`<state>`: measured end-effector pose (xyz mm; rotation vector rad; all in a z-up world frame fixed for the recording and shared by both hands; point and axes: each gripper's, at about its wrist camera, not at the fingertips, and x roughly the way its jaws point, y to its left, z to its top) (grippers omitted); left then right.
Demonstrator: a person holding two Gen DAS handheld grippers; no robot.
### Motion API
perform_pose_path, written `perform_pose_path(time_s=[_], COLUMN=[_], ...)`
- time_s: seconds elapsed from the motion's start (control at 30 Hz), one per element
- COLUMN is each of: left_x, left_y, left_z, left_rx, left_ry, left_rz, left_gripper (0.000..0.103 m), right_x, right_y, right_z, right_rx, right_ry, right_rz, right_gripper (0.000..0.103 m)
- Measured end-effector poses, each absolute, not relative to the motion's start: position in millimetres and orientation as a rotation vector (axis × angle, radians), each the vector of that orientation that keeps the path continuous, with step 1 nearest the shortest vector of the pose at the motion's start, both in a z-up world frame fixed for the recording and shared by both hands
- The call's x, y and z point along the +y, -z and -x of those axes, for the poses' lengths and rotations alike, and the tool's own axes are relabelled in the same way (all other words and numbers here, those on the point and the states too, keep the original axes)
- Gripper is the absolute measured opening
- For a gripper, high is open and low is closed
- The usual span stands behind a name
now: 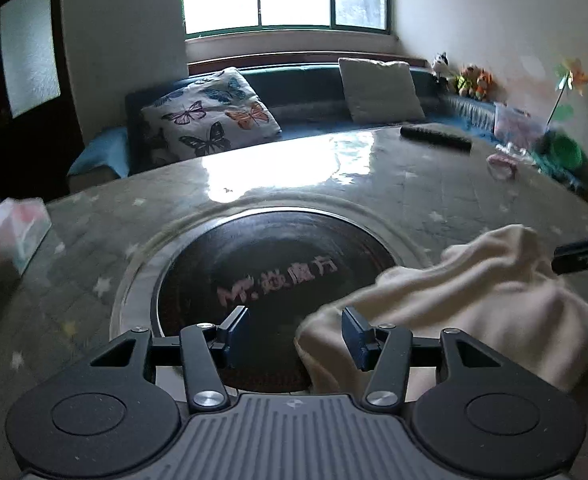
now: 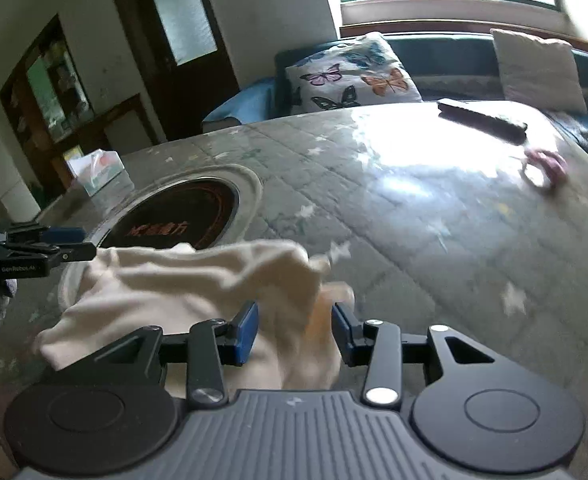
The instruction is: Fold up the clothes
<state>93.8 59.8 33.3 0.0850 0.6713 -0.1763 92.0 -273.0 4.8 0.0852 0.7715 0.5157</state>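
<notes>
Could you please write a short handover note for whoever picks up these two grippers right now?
Left hand-held gripper: open, holding nothing, over the dark round inset at the left edge of the cream garment.
Right hand-held gripper: open, with a bunched part of the garment lying between its fingers, not clamped.
The garment lies crumpled on the quilted table, partly over the inset. A remote, a tissue box and a pink item sit farther off.
Done: no neat fold visible yet.
Left: grip the garment, spread it flat, fold it.
</notes>
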Motion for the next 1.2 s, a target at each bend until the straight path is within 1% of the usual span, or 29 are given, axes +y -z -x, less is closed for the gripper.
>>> perform_pose_path(time_s=[0.07,0.13,0.2,0.33,0.37,0.4,0.43,0.47,0.5,0.57,0.6,0.77,0.9,0.93,0.97,1.03,1.07,1.2], left_x=[58,55,52,45,44,43,43,43,43,44,44,45,44,43,44,47,48,45], left_y=[-35,-37,-36,-33,-32,-29,-28,-26,-25,-24,-24,-35,-21,-20,-22,-30,-36,-51], left_z=[-78,-63,-52,-31,-28,-27,-26,-26,-25,-23,-23,-7,-7,-7,-7,-4,-5,-21], left_rx=[0.681,0.693,0.706,0.734,0.742,0.752,0.760,0.763,0.766,0.769,0.771,0.733,0.790,0.797,0.798,0.768,0.748,0.687], left_ry=[0.194,0.215,0.232,0.262,0.265,0.264,0.264,0.266,0.269,0.272,0.274,0.307,0.314,0.315,0.319,0.323,0.322,0.314], left_rz=[-0.067,-0.045,-0.028,0.005,0.013,0.022,0.029,0.033,0.037,0.045,0.049,0.050,0.025,0.019,0.014,-0.009,-0.020,-0.033], left_gripper=[0.054,0.054,0.054,0.053,0.053,0.052,0.050,0.039,0.024,0.009,0.005,0.004,0.005,0.006,0.010,0.010,0.012,0.013], right_x=[-279,-282,-284,-279,-278,-277,-276,-274,-273,-272,-272,-276,-278,-278,-279,-281,-283,-282], right_y=[-7,-10,-11,-5,-2,0,2,3,3,-2,-7,-36,-14,-8,-5,-10,-15,-37], right_z=[-77,-64,-56,-51,-52,-52,-52,-51,-50,-46,-43,-15,-13,-14,-14,-13,-13,-25], right_rx=[0.764,0.763,0.770,0.792,0.797,0.802,0.806,0.809,0.806,0.783,0.770,0.692,0.778,0.806,0.822,0.816,0.806,0.724], right_ry=[-0.521,-0.532,-0.545,-0.547,-0.545,-0.547,-0.555,-0.563,-0.567,-0.567,-0.568,-0.599,-0.569,-0.563,-0.561,-0.561,-0.559,-0.544], right_rz=[-0.085,-0.084,-0.089,-0.068,-0.072,-0.076,-0.082,-0.088,-0.090,-0.085,-0.086,-0.068,-0.060,-0.058,-0.055,-0.045,-0.039,-0.020], right_gripper=[0.036,0.036,0.031,0.031,0.029,0.021,0.017,0.010,0.007,0.004,0.004,0.004,0.004,0.004,0.006,0.007,0.009,0.010])
